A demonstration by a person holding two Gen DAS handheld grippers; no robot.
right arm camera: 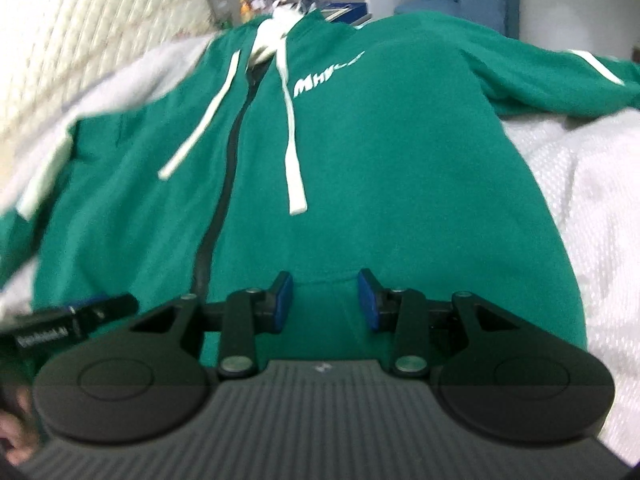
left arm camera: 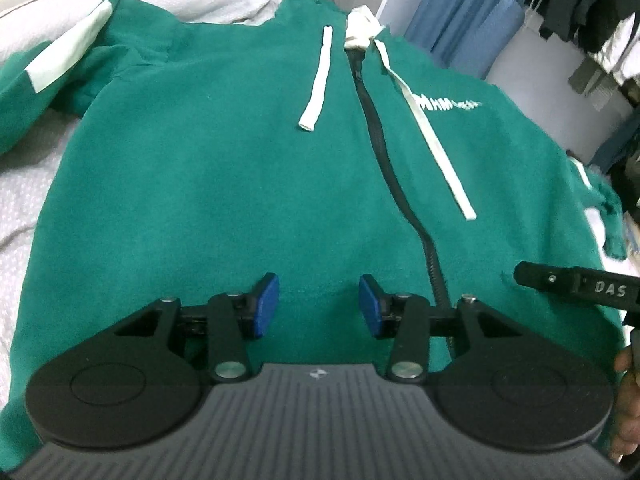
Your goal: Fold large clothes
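Both my left gripper [left arm camera: 319,306] and right gripper [right arm camera: 325,301] are gaping, unclamped, over the near hem of the green hoodie [left arm camera: 240,184]; I'd guess they'll snag only the top layer.

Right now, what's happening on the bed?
A person is working with handheld tongs on a green zip hoodie spread front-up on a white bed cover. It is not folded yet: the sleeves lie out to the sides and the white drawstrings trail down the chest. Both the left tongs and the right tongs are open over the bottom hem, one on each side of the black zipper, with nothing gripped.
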